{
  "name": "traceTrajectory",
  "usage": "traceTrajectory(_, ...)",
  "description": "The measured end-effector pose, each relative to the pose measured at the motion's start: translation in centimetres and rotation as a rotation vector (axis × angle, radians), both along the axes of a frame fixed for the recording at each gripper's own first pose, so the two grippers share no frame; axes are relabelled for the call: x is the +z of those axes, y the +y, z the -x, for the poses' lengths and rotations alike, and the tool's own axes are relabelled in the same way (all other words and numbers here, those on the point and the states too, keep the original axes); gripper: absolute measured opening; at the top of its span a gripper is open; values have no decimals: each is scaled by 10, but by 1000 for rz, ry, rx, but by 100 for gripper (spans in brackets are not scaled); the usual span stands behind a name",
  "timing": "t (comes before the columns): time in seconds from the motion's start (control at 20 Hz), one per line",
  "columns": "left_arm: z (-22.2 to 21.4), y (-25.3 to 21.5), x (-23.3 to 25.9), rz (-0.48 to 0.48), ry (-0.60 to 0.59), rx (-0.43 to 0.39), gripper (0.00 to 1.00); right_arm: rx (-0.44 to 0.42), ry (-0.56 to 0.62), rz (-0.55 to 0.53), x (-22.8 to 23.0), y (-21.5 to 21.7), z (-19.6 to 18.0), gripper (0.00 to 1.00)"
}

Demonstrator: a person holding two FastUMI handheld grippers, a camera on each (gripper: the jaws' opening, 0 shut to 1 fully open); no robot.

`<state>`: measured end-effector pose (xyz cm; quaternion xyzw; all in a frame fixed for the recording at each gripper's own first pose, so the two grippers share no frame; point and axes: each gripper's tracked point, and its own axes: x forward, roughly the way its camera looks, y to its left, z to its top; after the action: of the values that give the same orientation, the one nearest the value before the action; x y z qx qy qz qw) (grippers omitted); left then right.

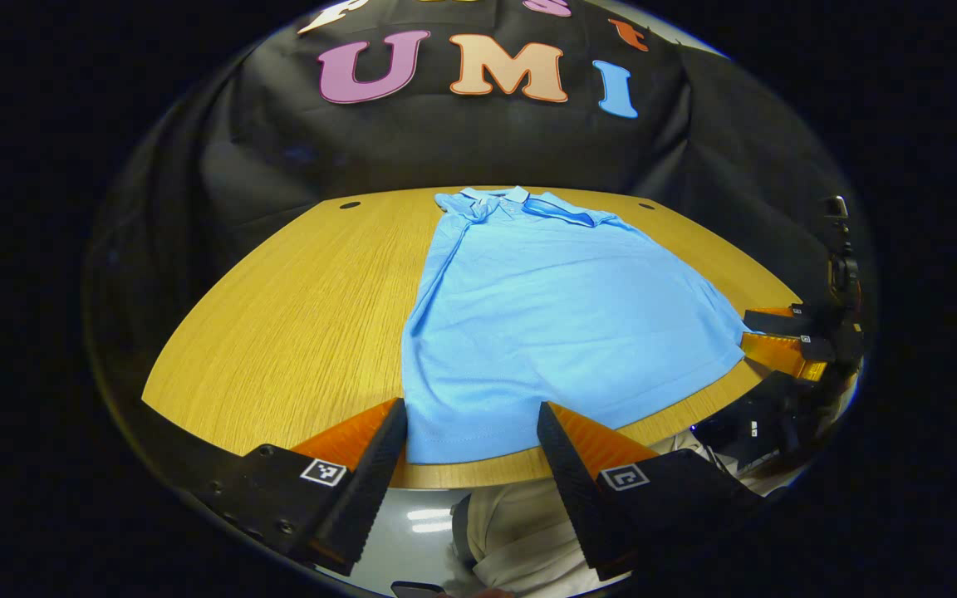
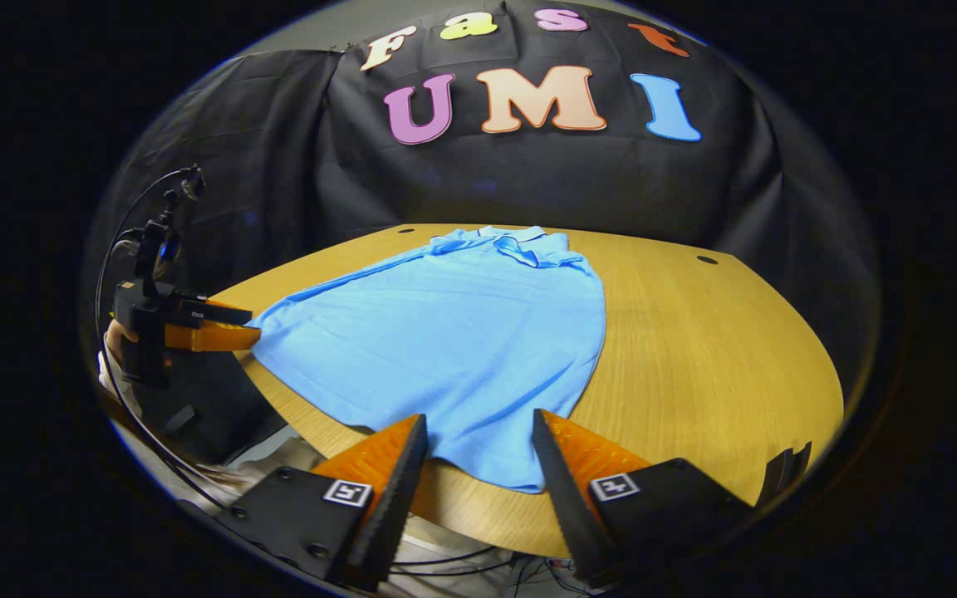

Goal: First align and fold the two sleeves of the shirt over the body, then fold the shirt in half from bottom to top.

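Observation:
A light blue polo shirt (image 1: 545,316) lies flat on the round wooden table (image 1: 296,316), collar (image 1: 512,199) at the far side, both sleeves folded in over the body. My left gripper (image 1: 470,411) stands open at the near hem, its fingers straddling the left bottom corner. In the right gripper view the shirt (image 2: 445,332) runs away from me, and my right gripper (image 2: 478,419) is open around the right bottom corner of the hem. Each view catches the other gripper at the shirt's opposite corner: the right gripper (image 1: 746,328) and the left gripper (image 2: 252,325).
Bare table (image 2: 711,349) spreads to both sides of the shirt, with small dark holes near its far rim. The black cloth wall stands close behind. A person's pale clothing (image 1: 528,531) shows below the near table edge, and cables hang there.

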<state>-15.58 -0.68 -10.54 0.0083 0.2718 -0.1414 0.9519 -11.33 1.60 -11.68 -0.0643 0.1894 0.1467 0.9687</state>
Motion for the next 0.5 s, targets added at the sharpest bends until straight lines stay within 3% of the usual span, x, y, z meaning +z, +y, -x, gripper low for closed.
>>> traceTrajectory(0.05, 1, -5, 1, 5, -6, -10, 93, 14, -1, 3, 0, 4, -1, 66)
traceTrajectory(0.15, 1, -14, -1, 11, -18, -34, 80, 40, 3, -2, 0, 10, 2, 51)
traceTrajectory(0.3, 4, -25, 1, 7, -43, -77, 48, 52, 7, -36, -2, 16, 0, 23)
traceTrajectory(0.35, 3, -28, 2, 4, -53, -90, 43, 49, 7, -50, 0, 16, 0, 11)
traceTrajectory(0.45, 4, -33, 2, 13, -63, -104, 29, 48, 2, -58, 0, 17, 1, 8)
traceTrajectory(0.5, 3, -34, 0, 12, -63, -104, 16, 49, -3, -55, 0, 17, 1, 8)
